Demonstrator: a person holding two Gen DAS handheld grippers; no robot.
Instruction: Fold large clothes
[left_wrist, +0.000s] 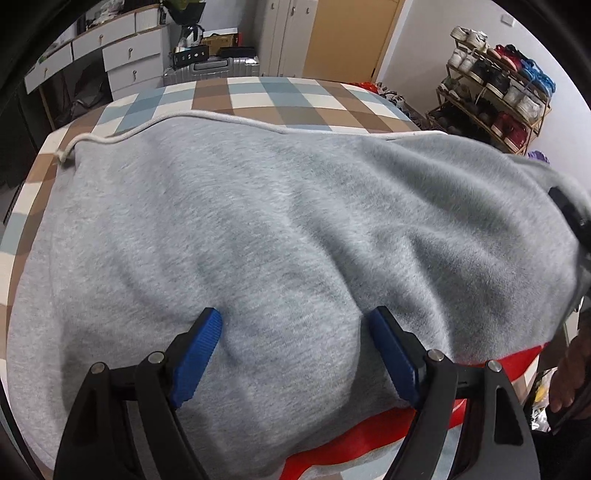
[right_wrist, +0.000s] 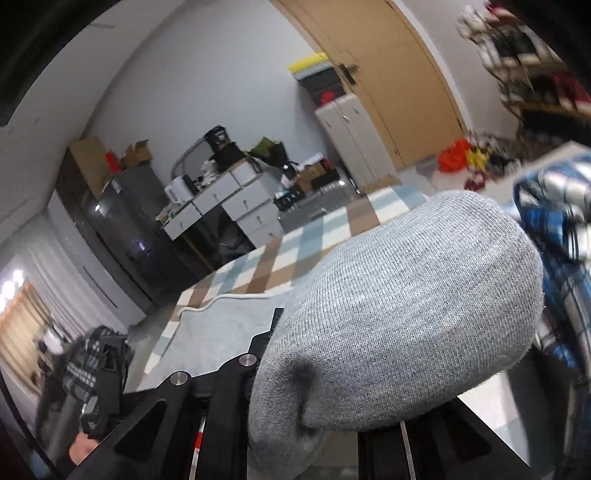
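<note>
A large grey hoodie (left_wrist: 258, 229) with a white drawstring (left_wrist: 110, 138) lies spread over the checked bed cover (left_wrist: 258, 96). My left gripper (left_wrist: 295, 332) is open just above the grey fabric, its blue pads (left_wrist: 199, 354) apart with a fold of cloth between them. A red garment (left_wrist: 351, 439) shows under the hoodie's near edge. In the right wrist view a bunch of grey hoodie fabric (right_wrist: 406, 325) covers my right gripper (right_wrist: 369, 369); its fingertips are hidden. The right gripper's black body shows at the right edge of the left wrist view (left_wrist: 569, 214).
A shoe rack (left_wrist: 495, 92) stands to the right of the bed. White drawers (left_wrist: 125, 59) and a silver suitcase (left_wrist: 214, 70) stand behind it. A wooden door (left_wrist: 351, 37) is at the back. A blue plaid garment (right_wrist: 554, 240) lies right.
</note>
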